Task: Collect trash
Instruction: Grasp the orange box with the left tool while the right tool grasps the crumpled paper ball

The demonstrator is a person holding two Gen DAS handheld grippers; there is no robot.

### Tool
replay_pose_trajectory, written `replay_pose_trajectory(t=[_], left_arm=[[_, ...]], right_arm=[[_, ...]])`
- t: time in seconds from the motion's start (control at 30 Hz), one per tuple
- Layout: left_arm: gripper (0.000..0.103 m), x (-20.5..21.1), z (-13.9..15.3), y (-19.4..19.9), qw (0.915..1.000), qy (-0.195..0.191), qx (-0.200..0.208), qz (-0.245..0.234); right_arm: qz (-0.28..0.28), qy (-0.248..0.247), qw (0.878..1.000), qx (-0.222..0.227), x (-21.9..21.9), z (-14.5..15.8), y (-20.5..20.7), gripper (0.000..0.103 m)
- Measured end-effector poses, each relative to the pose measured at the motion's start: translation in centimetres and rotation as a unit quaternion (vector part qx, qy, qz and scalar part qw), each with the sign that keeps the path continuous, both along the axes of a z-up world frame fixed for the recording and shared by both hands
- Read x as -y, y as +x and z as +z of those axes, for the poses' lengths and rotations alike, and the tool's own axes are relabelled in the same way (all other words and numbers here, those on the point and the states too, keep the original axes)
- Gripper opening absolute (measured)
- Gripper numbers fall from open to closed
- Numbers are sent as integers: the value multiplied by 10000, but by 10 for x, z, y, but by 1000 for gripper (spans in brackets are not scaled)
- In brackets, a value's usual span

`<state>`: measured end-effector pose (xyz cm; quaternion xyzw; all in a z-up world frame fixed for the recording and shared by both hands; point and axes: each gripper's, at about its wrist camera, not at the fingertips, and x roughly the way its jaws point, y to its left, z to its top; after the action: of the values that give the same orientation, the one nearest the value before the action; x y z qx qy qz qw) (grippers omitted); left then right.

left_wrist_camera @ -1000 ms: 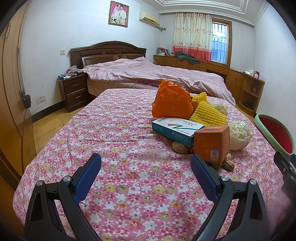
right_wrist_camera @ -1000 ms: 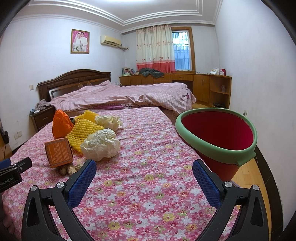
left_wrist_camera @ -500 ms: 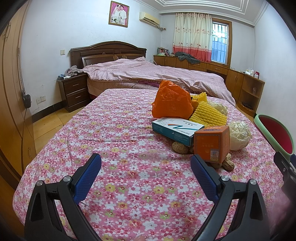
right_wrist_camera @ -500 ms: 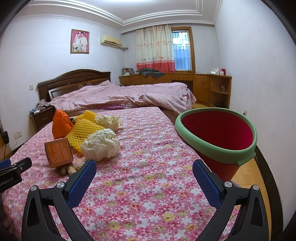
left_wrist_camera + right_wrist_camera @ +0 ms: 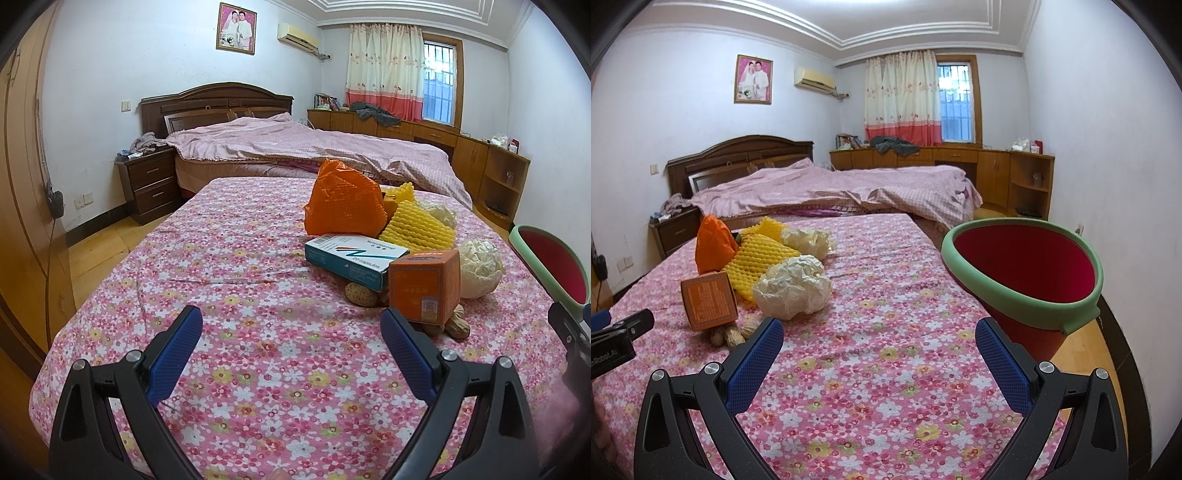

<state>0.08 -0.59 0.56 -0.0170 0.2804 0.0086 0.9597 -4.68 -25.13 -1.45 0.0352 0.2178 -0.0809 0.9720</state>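
On flowered bedspread [image 5: 229,280], trash pile around orange carton [image 5: 424,286] untouched, red bin [image 5: 1027,273] at right edge, left gripper [image 5: 291,345] and right gripper [image 5: 879,350] both wide, empty; probably needing first reach toward carton.

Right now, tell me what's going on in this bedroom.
A person holds a two-finger gripper in each hand over a flowered bedspread. Both the left gripper and the right gripper are open and hold nothing. A pile of trash sits untouched ahead: an orange bag, yellow foam netting, a teal medicine box, an orange box, crumpled paper and peanuts. A red bin with a green rim stands at the bed's right edge. Nothing visibly collected yet.
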Motion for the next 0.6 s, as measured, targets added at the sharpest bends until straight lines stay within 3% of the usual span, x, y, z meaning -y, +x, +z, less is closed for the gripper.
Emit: replay_pose_trajectory(t=[0.13,0.6], left_arm=[[97,5,3,1,9997,-77,-31,-229],[96,50,14,41,9938,-413,-370,-960]], right_arm=[[-8,319,9993,-172,13,2,3,103],[-108,688,9971,-295,42,18,0,103]])
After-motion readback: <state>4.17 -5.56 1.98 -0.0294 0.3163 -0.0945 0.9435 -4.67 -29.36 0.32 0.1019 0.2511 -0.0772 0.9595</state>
